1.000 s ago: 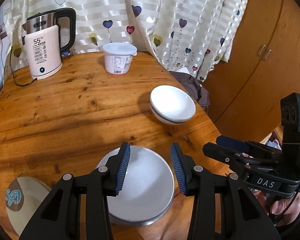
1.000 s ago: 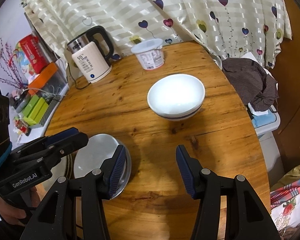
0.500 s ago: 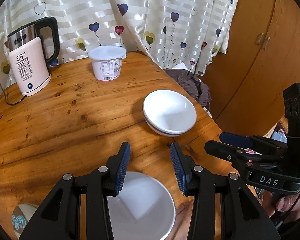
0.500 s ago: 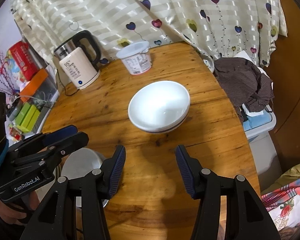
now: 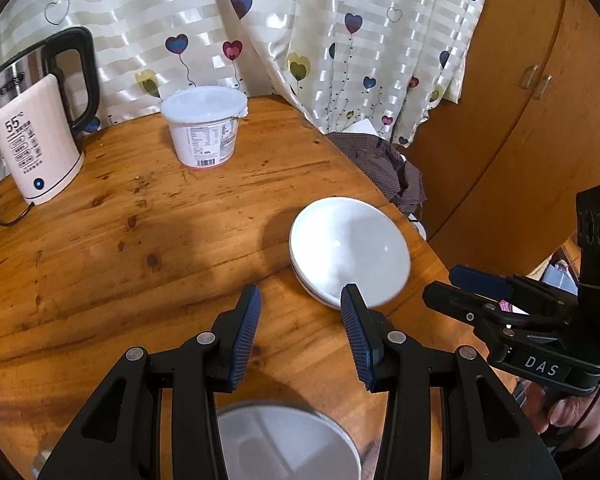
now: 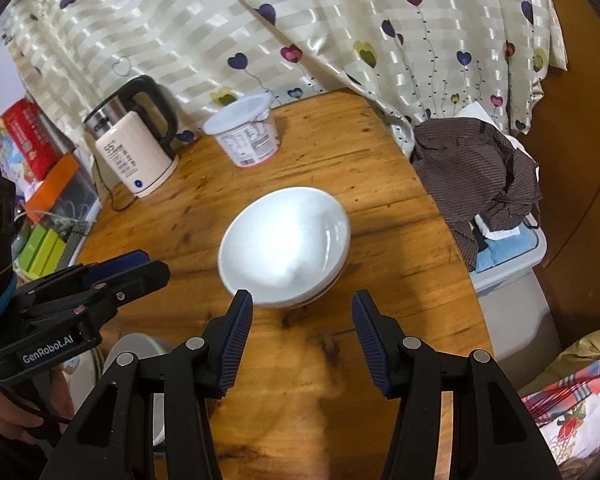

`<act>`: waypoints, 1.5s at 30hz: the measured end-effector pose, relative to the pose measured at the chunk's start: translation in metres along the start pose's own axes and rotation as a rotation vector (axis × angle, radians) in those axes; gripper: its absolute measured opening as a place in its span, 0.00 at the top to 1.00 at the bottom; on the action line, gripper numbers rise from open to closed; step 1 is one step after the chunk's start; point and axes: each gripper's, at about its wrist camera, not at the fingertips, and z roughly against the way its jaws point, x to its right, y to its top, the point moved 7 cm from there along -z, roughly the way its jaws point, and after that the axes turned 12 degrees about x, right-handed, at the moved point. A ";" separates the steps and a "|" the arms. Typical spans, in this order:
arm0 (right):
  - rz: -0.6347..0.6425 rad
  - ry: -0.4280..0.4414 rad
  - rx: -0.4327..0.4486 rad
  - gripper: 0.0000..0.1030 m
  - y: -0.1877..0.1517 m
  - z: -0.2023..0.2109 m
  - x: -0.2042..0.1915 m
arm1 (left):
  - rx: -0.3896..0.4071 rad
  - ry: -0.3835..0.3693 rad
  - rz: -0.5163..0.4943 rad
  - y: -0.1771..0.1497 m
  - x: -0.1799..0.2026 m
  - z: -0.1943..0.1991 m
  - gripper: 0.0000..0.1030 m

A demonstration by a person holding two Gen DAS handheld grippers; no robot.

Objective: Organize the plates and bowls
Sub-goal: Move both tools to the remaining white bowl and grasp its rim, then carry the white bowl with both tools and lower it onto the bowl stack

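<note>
Step in hand: both hand-held grippers are closing in on the white bowl [image 6: 284,246], which is sitting near the right edge of the desk [image 5: 100,248]; judging by the layout, this is the approach before a pick-up.
Left hand-held gripper [image 5: 300,338]: its jaws are standing partly apart with nothing between them, just short of the bowl's near rim.
Right hand-held gripper [image 6: 302,338]: also standing partly apart and carrying nothing, lined up straight on the bowl's near side.
Other dishes: a grey plate [image 5: 284,444] is lying at the near edge of the desk, below the left gripper.
Bystanders: a kettle [image 5: 36,128] and a lidded tub [image 5: 204,128] are standing at the far edge, well apart from the bowl.
Next move: probably one gripper is going to straddle the bowl's rim and pinch it; the thin, smooth wall calls for a square grip.
</note>
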 end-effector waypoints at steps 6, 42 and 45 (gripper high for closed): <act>-0.014 -0.014 -0.011 0.57 0.007 -0.017 0.011 | -0.049 -0.014 -0.001 0.005 -0.001 -0.026 0.58; -0.050 -0.021 -0.058 0.81 0.006 -0.060 0.026 | -0.168 -0.061 -0.017 -0.008 0.008 -0.081 0.73; -0.048 -0.021 -0.055 0.81 0.007 -0.059 0.026 | -0.160 -0.061 -0.015 -0.005 0.008 -0.077 0.73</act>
